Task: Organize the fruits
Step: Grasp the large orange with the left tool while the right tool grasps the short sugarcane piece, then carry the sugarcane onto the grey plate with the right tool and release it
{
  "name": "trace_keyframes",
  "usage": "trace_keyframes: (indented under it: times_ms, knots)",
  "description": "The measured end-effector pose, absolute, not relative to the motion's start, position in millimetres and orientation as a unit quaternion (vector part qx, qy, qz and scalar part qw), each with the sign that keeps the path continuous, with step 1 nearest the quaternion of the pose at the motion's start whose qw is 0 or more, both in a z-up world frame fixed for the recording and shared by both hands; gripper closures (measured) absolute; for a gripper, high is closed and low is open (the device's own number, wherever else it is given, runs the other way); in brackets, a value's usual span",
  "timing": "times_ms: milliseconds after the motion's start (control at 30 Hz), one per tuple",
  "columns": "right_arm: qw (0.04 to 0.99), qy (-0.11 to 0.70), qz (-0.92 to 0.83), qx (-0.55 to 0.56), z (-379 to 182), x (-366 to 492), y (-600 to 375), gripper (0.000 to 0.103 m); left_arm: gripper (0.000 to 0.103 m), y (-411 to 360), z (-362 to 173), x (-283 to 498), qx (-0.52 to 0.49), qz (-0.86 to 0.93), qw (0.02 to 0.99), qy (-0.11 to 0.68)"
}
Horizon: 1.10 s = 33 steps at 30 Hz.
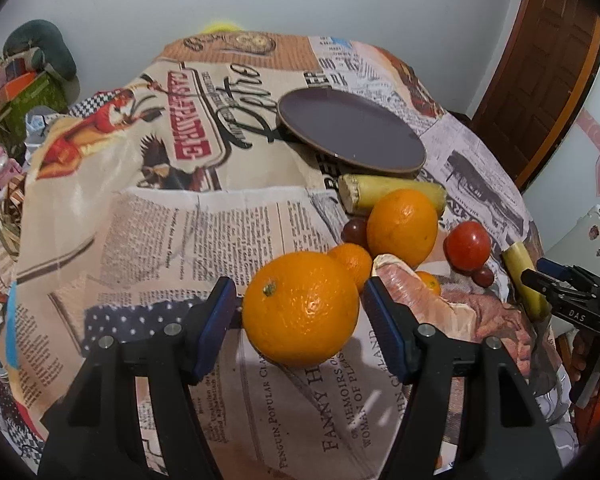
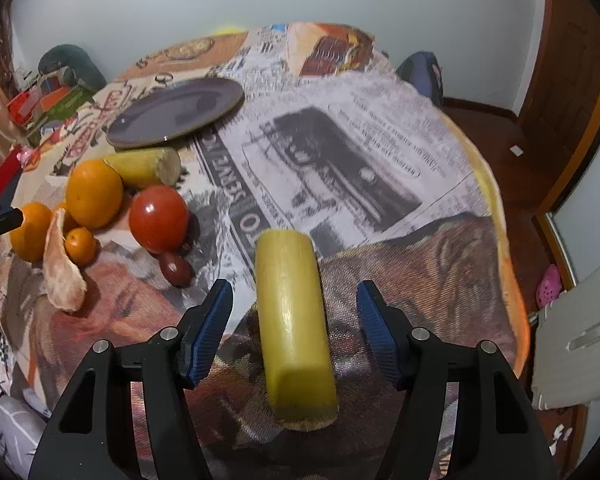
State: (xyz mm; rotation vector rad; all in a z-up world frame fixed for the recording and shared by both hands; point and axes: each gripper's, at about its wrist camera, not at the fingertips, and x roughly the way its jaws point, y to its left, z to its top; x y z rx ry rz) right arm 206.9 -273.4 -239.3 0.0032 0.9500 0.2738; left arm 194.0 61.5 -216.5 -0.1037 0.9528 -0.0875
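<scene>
A large orange (image 1: pixel 300 312) lies on the printed tablecloth between the blue pads of my left gripper (image 1: pixel 300 285), which is shut on its sides. In the right wrist view a yellow sugarcane piece (image 2: pixel 296 328) lies lengthwise between the fingers of my right gripper (image 2: pixel 295 286). That gripper is open, with a gap on each side of the cane. A dark purple plate (image 1: pixel 352 132) (image 2: pixel 176 114) sits empty further back. Between it and the grippers lie a second orange (image 1: pixel 402 226), a second cane piece (image 1: pixel 392 196), a tomato (image 1: pixel 468 246), small tangerines (image 1: pixel 352 260) and dark grapes (image 1: pixel 354 230).
A curled piece of peel (image 1: pixel 404 284) (image 2: pixel 62 276) lies just right of the held orange. The round table's edge drops off at the right (image 2: pixel 500 240), with a wooden door and floor beyond. Cluttered boxes (image 1: pixel 20 96) stand past the table's left side.
</scene>
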Motion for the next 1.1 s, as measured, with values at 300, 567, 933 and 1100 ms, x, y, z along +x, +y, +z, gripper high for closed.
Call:
trace_keyframes:
  times_ms: [300,567,933,1100]
  knots:
    - [0.866,0.480,0.136,0.008,-256,215,-272,0.059,0.036,60,-231,204,-0.050,-0.042,0.880,0.470]
    - [0.871,0.472,0.135,-0.010,-254,216,-264,0.067,0.035,65,-235,209,-0.065,-0.041,0.881,0.466]
    - [0.889,0.433,0.151,0.003,-224,218,-260,0.068,0.036,66,-218,203,-0.062,-0.035,0.891,0.449]
    - [0.899,0.408,0.162,-0.001,-206,218,-252,0.068,0.036,65,-192,198,-0.055,-0.030,0.906,0.418]
